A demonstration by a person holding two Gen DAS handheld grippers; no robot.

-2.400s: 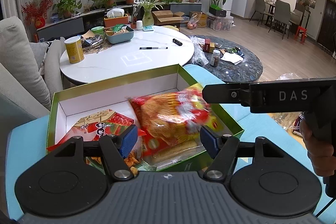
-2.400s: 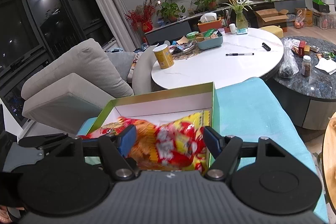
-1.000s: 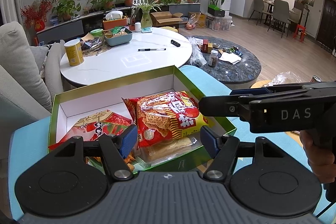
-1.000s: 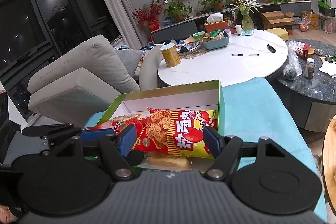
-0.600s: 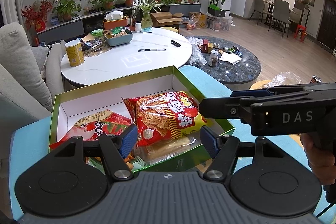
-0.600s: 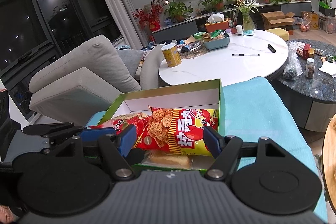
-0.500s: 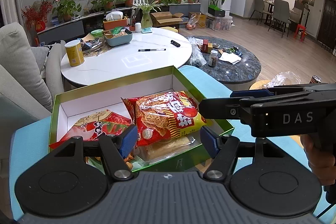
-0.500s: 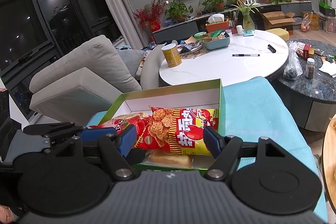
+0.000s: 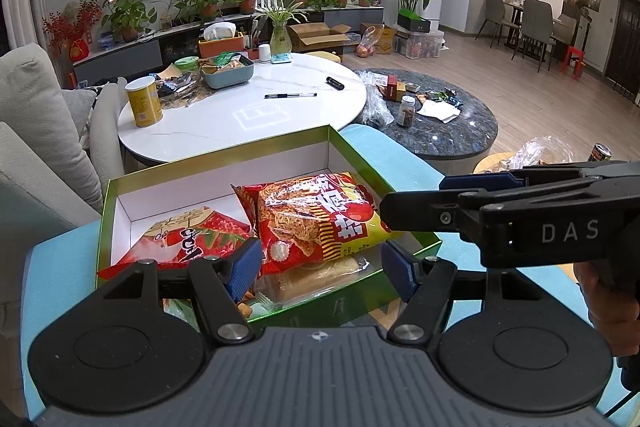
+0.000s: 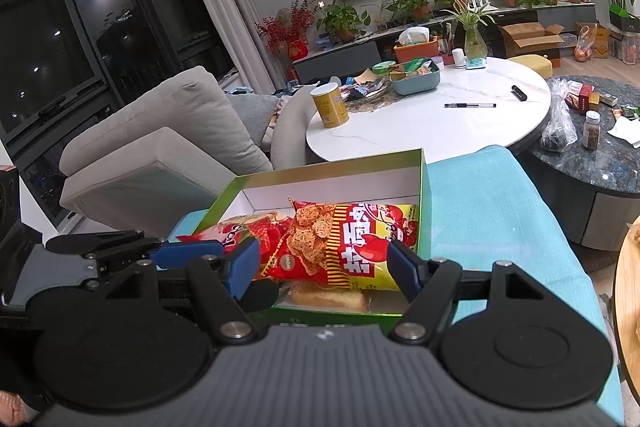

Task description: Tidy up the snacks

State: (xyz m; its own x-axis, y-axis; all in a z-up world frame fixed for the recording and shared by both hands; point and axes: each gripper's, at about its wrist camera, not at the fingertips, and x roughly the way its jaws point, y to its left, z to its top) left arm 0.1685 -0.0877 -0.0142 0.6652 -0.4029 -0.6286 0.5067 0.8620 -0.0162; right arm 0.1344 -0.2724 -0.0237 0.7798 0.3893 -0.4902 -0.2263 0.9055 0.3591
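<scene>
Left wrist view: a teal cushion (image 9: 392,155) carries an open green box (image 9: 224,159) with white inner walls. Inside it, a red-and-yellow snack bag (image 9: 320,219) lies over a clear-wrapped pastry (image 9: 320,275), beside a red snack bag (image 9: 192,231). The left gripper (image 9: 320,267) hovers over the box's near edge, jaws apart and empty. The right gripper (image 10: 320,265) likewise stands wide, gripping nothing.
</scene>
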